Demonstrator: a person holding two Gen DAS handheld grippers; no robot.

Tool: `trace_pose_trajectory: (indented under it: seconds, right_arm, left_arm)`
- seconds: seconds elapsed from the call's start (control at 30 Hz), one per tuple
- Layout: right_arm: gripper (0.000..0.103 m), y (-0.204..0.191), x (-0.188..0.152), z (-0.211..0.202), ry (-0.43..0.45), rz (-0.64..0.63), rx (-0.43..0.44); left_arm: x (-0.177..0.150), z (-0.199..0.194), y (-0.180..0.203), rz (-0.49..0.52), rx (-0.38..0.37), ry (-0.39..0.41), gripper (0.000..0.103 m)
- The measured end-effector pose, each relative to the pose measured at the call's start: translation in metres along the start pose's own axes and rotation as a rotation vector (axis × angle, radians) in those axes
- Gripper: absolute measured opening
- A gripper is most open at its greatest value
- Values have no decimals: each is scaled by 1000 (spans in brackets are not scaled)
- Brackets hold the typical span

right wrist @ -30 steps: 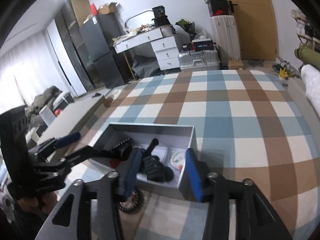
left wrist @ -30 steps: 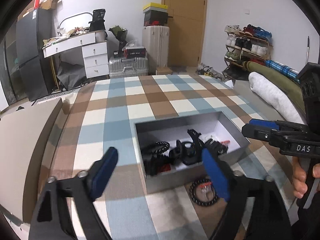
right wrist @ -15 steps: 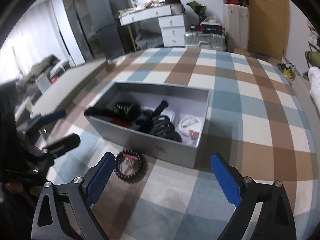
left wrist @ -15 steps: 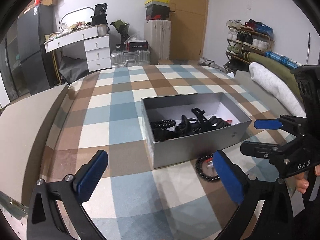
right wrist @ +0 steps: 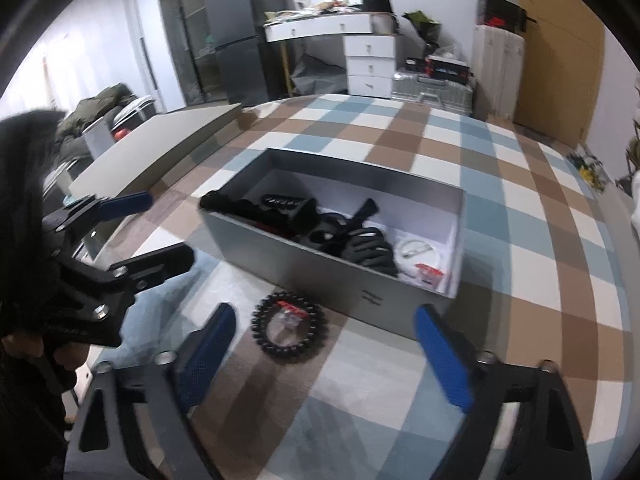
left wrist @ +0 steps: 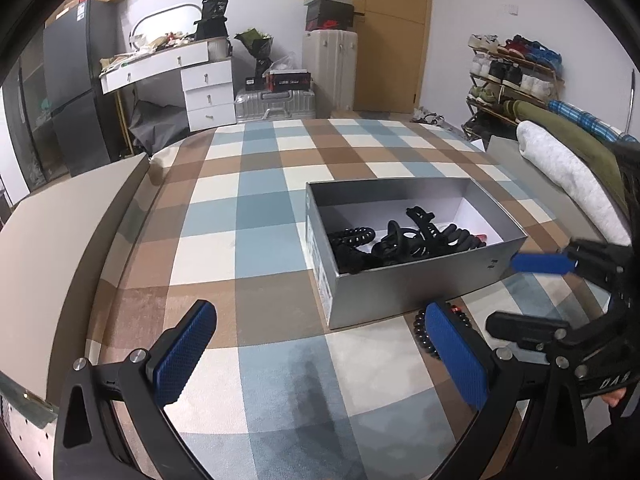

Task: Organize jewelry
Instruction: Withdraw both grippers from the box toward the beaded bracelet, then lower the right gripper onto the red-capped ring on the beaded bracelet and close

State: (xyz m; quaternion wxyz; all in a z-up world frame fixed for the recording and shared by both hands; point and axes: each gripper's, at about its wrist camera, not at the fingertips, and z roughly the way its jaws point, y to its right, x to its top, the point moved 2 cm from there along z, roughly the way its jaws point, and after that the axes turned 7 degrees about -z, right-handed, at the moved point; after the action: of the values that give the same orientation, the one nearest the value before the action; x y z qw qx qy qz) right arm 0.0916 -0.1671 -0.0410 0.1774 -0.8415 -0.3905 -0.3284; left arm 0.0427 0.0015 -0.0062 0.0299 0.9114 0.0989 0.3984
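Most black hair accessories in grey box (right wrist: 344,280); beaded bracelet (right wrist: 289,328) outside, lower centre, unstowed. Left hand-held gripper (left wrist: 320,356) wide, empty; right hand-held gripper (right wrist: 324,356) just narrowing, empty.

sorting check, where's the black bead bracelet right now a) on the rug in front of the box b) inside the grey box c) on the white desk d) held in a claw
a, the bead bracelet lies flat on the checked rug just outside the grey box's near wall, with nothing gripping it.

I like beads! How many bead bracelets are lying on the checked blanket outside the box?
1. The black bead bracelet lies on the checked blanket, just in front of the grey box. More bracelets may be hidden in the tangle inside the box.
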Motion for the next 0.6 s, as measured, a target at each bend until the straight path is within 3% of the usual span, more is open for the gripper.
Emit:
trace_pose_trajectory:
  seconds: [0.07,0.13,0.2,0.37,0.6]
  right_arm:
    - [66,-7,0,5,-15,-19,33]
    - [49,-10,-1,9,-21,-25,56]
    - [40,-13,-3,16,-34,-19,86]
    - [37,-15,-6,31,-51,14,120]
    - [37,-19,-8,34,-47,12,96]
  left_arm:
    - [1,0,-2,-6,3,2,102]
    - [1,-1,-4,-19,-2,-3,102]
    - [1,-1,-4,-25,-11,-9,102]
    - [1,-2,-2,-20,-16,-8,102]
    - [1,0,-3,-19,-16,-13,102]
